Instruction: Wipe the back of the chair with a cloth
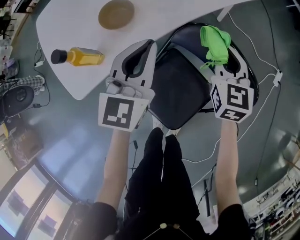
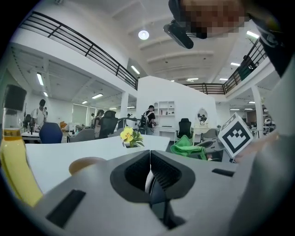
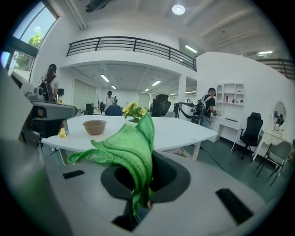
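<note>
Cloth (image 1: 214, 43): green, bunched; pinched in right gripper (image 1: 220, 63); loose end stands up past the jaw tips and droops to one side (image 3: 129, 147). Seen over far rim of chair (image 1: 180, 91) in head view; contact with chair not readable.
Right gripper (image 3: 143, 184): clamped on the cloth, fabric filling the gap between the jaws.
Left gripper (image 1: 140, 54): jaws pressed together, nothing between them (image 2: 150, 173); held beside chair's left edge, near table edge.
Chair: black office type, dark seat below and between the two grippers, directly ahead of the person's legs (image 1: 161, 173).
Table (image 1: 164, 14): white, beyond chair.
Bowl (image 1: 116, 13): tan, on table, upright; also in right gripper view (image 3: 94, 126).
Bottle (image 1: 78, 56): orange liquid, black cap, lying on its side near table's near edge, well apart from bowl.
Flowers (image 3: 132, 110): yellow, on table behind cloth.
Floor: grey, white cables (image 1: 262, 91) trailing right of chair.
</note>
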The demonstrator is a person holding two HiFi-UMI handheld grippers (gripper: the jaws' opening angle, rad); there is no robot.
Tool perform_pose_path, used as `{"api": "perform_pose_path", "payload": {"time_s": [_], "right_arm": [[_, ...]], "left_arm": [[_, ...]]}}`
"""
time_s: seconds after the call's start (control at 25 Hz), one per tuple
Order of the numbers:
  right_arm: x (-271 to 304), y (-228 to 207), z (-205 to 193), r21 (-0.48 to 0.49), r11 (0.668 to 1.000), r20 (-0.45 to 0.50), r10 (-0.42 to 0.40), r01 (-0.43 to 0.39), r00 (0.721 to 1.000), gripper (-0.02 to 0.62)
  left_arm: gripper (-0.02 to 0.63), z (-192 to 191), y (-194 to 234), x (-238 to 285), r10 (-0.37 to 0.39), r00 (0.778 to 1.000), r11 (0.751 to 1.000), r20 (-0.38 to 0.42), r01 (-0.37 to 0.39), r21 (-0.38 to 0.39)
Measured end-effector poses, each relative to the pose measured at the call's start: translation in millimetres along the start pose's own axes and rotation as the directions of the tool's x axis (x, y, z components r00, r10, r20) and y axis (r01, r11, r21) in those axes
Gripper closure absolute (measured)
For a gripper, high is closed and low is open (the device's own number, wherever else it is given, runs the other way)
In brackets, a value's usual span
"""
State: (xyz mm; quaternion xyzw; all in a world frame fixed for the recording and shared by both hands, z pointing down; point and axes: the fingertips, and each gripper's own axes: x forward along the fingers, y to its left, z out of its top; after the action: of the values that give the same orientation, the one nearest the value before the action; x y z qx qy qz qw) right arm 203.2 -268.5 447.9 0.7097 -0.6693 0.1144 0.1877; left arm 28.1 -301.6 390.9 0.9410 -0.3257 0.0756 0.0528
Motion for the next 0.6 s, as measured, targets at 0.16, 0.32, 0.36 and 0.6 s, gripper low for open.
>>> {"api": "perform_pose_path", "payload": {"time_s": [0.16,0.32,0.36,0.6], "right_arm": [[16.9,11.0,2.6,-0.06,0.998,-0.047,-0.014,0.011,0.999,0.552],[24.8,19.2,1.7,-0.056,0.998,-0.074,0.0,-0.004,0.997,0.552],[25.6,20.1,0.7,-0.054,0.998,-0.078,0.003,-0.008,0.997,0.552],[29.7,28.2,-9.6,-0.074,0.997,-0.111,0.018,-0.026,0.994,0.552]], "left_arm": [[0.6,-0.9,6.9,1.6,-0.015,1.0,1.0,0.01,0.016,-0.017],[0.6,-0.3,0.9,4.8,-0.033,0.999,0.999,0.021,0.033,-0.02],[0.6,-0.4,-1.0,4.5,-0.038,0.999,0.999,0.022,0.039,-0.021],[0.6,-3.9,-3.2,-2.9,-0.047,0.999,0.999,0.02,0.047,-0.023]]}}
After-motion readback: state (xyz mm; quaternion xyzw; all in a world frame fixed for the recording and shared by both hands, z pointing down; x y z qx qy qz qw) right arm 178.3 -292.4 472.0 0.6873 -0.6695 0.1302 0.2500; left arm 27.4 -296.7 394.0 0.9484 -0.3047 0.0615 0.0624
